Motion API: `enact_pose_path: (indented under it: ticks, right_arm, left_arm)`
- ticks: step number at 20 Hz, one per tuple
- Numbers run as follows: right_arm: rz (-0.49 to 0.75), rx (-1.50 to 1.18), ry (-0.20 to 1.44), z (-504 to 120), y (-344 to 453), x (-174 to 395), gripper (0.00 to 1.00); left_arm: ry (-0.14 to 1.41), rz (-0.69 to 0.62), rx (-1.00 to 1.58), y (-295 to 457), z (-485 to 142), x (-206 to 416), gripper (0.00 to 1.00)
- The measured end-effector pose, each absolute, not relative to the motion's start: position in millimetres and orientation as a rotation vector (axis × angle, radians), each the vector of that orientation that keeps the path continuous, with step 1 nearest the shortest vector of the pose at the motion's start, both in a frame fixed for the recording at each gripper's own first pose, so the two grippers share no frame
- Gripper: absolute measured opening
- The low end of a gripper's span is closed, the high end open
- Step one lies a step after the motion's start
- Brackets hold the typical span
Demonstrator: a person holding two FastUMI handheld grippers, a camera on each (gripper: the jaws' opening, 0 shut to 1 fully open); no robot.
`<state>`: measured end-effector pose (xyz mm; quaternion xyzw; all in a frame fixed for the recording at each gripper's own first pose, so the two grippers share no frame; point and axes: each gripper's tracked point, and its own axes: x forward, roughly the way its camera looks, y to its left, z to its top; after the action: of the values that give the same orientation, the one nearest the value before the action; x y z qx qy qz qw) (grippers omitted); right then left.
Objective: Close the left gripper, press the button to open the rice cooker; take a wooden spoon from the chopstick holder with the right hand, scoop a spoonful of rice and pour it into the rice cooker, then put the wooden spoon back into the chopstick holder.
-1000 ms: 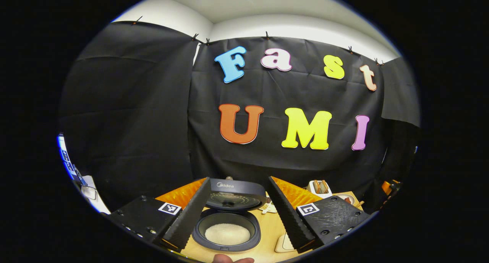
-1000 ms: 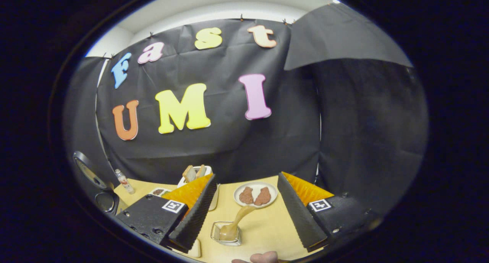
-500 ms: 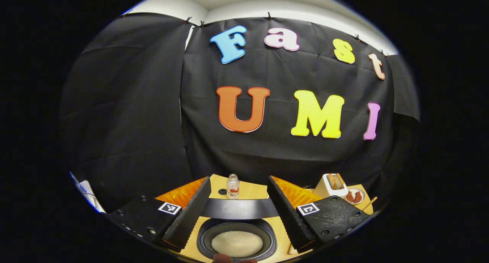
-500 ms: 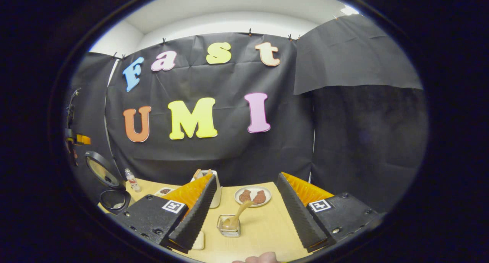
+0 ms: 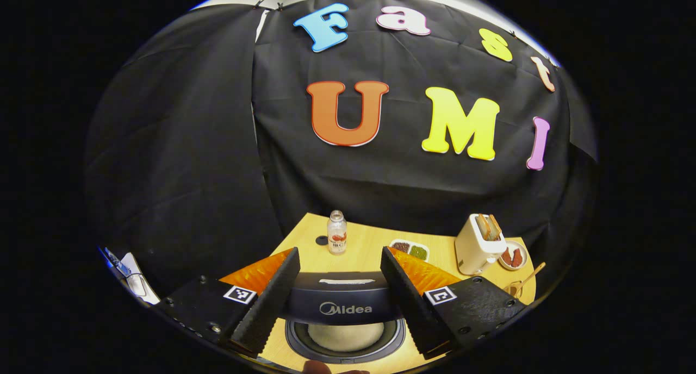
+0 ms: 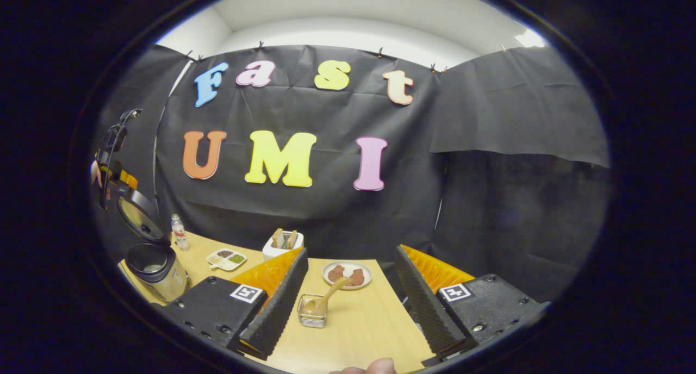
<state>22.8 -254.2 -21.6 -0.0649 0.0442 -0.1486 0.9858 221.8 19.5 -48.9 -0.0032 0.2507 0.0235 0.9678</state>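
In the left gripper view, the left gripper (image 5: 337,303) hangs over the dark grey rice cooker with a raised lid (image 5: 345,309), its two fingers spread wide apart and holding nothing; the upright lid edge fills the gap between them, and just below it the round inner pot with white rice (image 5: 346,337) lies open at the near edge of the light wooden desk (image 5: 370,249). Beyond the cooker, toward the far edge of the desk, stand a small clear bottle with a white cap (image 5: 336,232), a white divided dish of dark and green fillings (image 5: 409,249) and a white toaster with two bread slices (image 5: 479,243); a white plate of brown meat pieces (image 5: 513,257) sits beside the toaster near the far right corner. In the right gripper view, the right gripper (image 6: 350,303) is likewise spread wide and empty, held above the near edge of the desk. Between its fingers, nearer the left one and apart from both, a small square wire chopstick holder (image 6: 312,311) stands on the desk with a pale wooden spoon (image 6: 326,299) leaning in it, bowl down and handle tilted toward the plate. The cooker sits at the left edge, well apart from this gripper.
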Motion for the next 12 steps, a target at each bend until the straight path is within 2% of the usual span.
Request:
enact_pose_path:
  ticks: [5,12]
  right_arm:
    - [-0.205,-0.173,0.1,-29,-221,41,1.0]
    - [-0.117,-0.162,0.111,-27,-195,63,1.0]
  left_arm:
    - [0.668,0.0,-0.098,6,-104,162,0.97]
    - [0.803,0.004,-0.195,7,-158,131,0.97]
